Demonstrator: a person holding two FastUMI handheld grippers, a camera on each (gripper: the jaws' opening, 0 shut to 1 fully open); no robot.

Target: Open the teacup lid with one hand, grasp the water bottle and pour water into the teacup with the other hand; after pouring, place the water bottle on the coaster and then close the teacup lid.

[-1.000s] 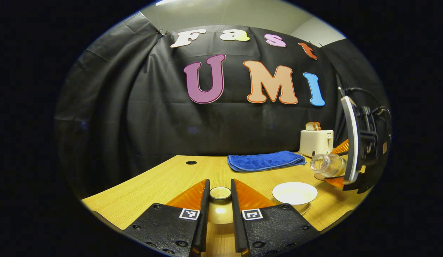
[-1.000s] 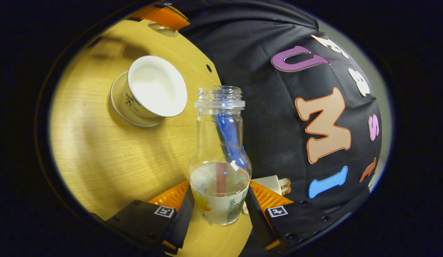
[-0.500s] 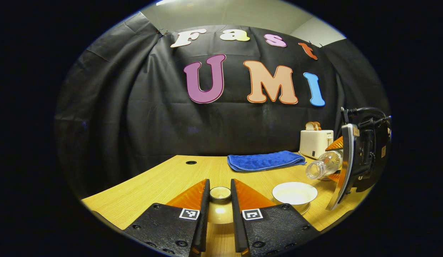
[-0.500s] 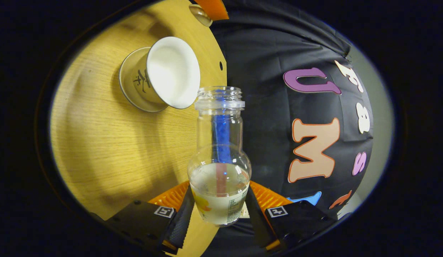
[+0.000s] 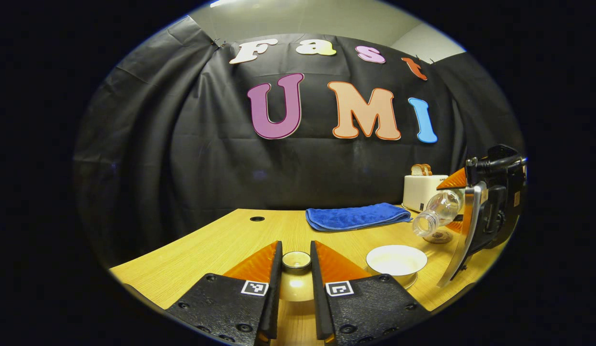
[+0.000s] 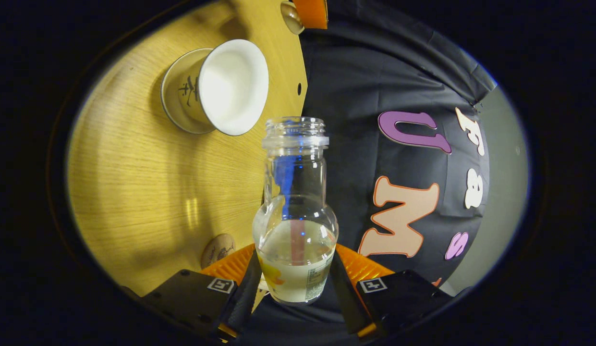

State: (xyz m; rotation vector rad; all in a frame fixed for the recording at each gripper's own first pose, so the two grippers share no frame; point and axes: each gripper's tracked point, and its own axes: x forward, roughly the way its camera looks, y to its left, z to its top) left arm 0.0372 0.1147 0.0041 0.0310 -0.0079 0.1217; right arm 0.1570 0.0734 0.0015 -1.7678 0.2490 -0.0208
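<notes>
Right gripper [image 6: 293,288] clamped on bottle [image 6: 295,226] base — tipped toward open cup [image 6: 216,86]. Left gripper [image 5: 296,288] holds lid [image 5: 296,269] by knob. Bottle likely smooth, slippery (probably light); low grip seems right.

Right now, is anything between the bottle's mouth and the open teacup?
Nothing. In the left gripper view, only open air separates the bottle, tilted mouth-down in the right claw, from the teacup below it.

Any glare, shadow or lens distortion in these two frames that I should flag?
Left gripper view: fisheye bows the table edge; a highlight sits on the teacup lid held in the left claw. Right gripper view: sharp water bottle, bright glints on its glass, soft shadows beside the teacup.
</notes>
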